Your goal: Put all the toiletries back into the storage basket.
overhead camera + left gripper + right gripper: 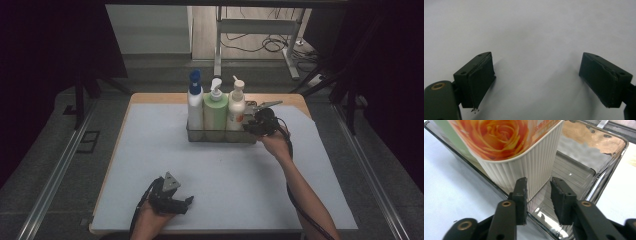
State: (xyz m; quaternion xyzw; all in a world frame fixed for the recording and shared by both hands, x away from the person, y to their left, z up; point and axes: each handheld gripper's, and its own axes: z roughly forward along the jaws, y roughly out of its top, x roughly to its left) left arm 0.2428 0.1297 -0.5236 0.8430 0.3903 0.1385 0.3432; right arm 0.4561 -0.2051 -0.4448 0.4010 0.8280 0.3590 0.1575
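A clear tray (220,136) at the back middle of the white mat holds three upright pump bottles: a white one with a blue cap (195,102), a green one (215,112) and a cream one (236,107). My right gripper (248,126) is at the tray's right end. In the right gripper view its jaws (537,188) stand partly open, with the lower corner of the cream rose-printed bottle (524,162) and the tray's near wall (609,170) in the gap, and neither pad presses on them. My left gripper (187,202) rests near the front edge, open and empty (536,72).
The white mat (225,175) covers a wooden table whose edge shows at the back (150,97). The right part of the tray's floor (574,167) is bare. Beyond the table stand a desk frame (260,30) and floor cables (272,45).
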